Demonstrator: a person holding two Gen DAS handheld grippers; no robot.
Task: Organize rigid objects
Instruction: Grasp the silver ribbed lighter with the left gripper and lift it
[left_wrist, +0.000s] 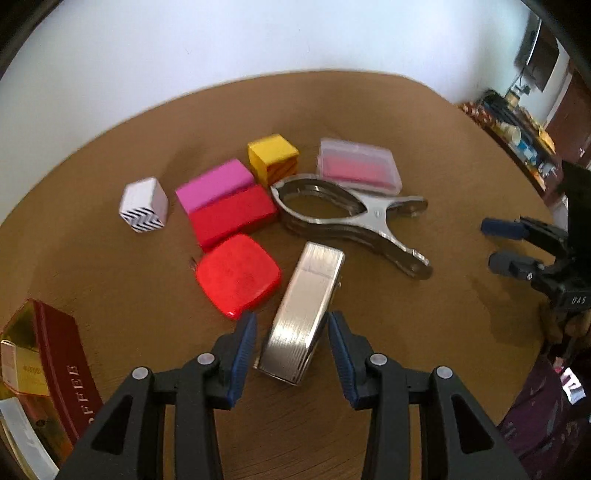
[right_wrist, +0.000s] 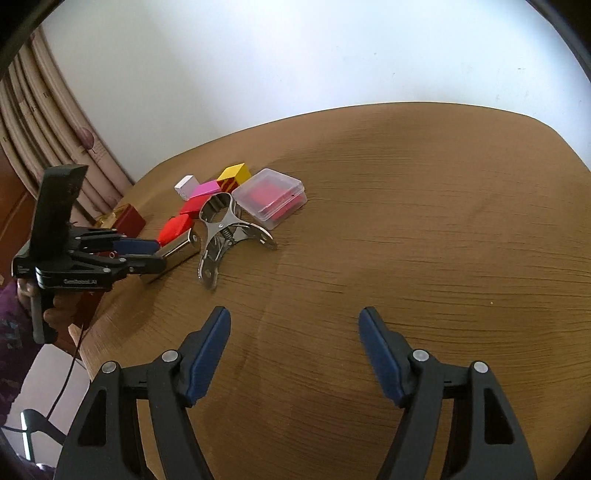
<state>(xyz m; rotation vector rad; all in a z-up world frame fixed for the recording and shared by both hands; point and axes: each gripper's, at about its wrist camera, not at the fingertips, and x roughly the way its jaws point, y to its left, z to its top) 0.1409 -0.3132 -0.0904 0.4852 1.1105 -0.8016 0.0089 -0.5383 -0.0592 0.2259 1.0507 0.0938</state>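
Observation:
A silver metal stapler (left_wrist: 304, 310) lies on the brown table (left_wrist: 424, 155). My left gripper (left_wrist: 291, 325) is open, its two fingers on either side of the stapler's near end with small gaps. Beyond lie a red rounded case (left_wrist: 238, 275), a red block (left_wrist: 232, 216), a pink block (left_wrist: 214, 184), a yellow cube (left_wrist: 272, 157), a white zigzag cube (left_wrist: 144, 205), a large steel clamp (left_wrist: 347, 218) and a clear box with pink contents (left_wrist: 360, 166). My right gripper (right_wrist: 294, 321) is open and empty over bare table; it also shows in the left wrist view (left_wrist: 498, 243).
A red coffee tin (left_wrist: 55, 369) stands at the table's left edge. In the right wrist view the left gripper (right_wrist: 140, 251) sits at the stapler (right_wrist: 177, 251), with the clamp (right_wrist: 225, 229) and clear box (right_wrist: 271, 201) beside it. A curtain (right_wrist: 55, 140) hangs at the left.

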